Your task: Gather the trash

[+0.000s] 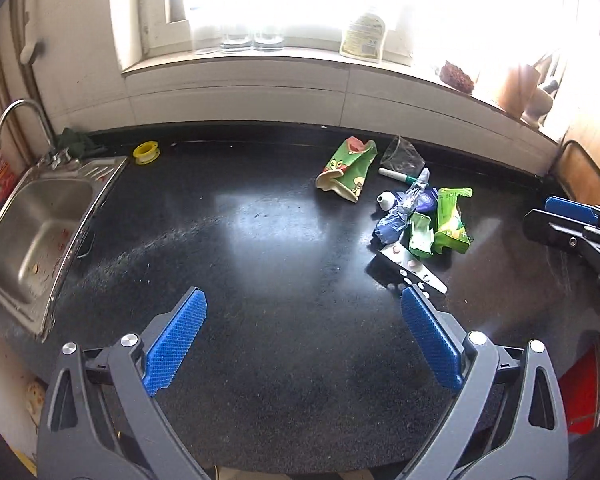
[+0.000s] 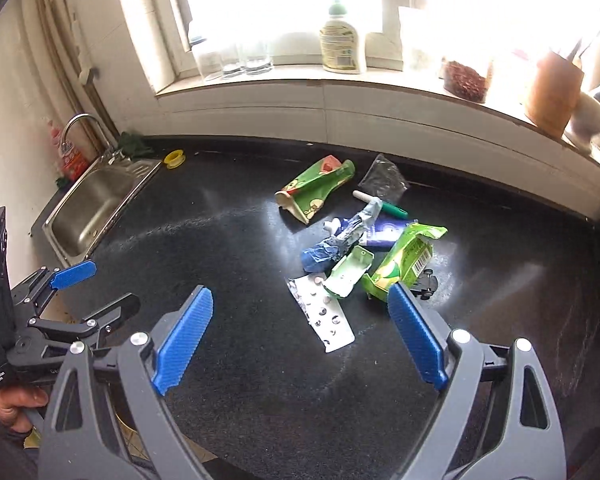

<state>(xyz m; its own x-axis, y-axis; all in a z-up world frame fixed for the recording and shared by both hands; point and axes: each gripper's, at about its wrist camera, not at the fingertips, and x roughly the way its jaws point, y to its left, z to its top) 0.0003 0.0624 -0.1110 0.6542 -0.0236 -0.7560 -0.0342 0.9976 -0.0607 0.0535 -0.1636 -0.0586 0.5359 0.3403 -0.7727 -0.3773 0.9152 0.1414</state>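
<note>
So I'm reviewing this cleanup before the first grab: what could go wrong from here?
Both grippers, left and right, are open and empty, above the counter.
1. The blister pack lies flat, so the fingers may slide over it.
2. The trash is heaped: lifting the green wrapper could drag the blue wad along.
3. The marker may roll if nudged.

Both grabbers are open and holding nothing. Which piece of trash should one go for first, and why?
Probably move the right gripper forward and down to the silver pill strip. It is the trash piece nearest those open fingers, lying flat at the near edge of the pile on the black counter. The left gripper is farther from the pile.
</note>
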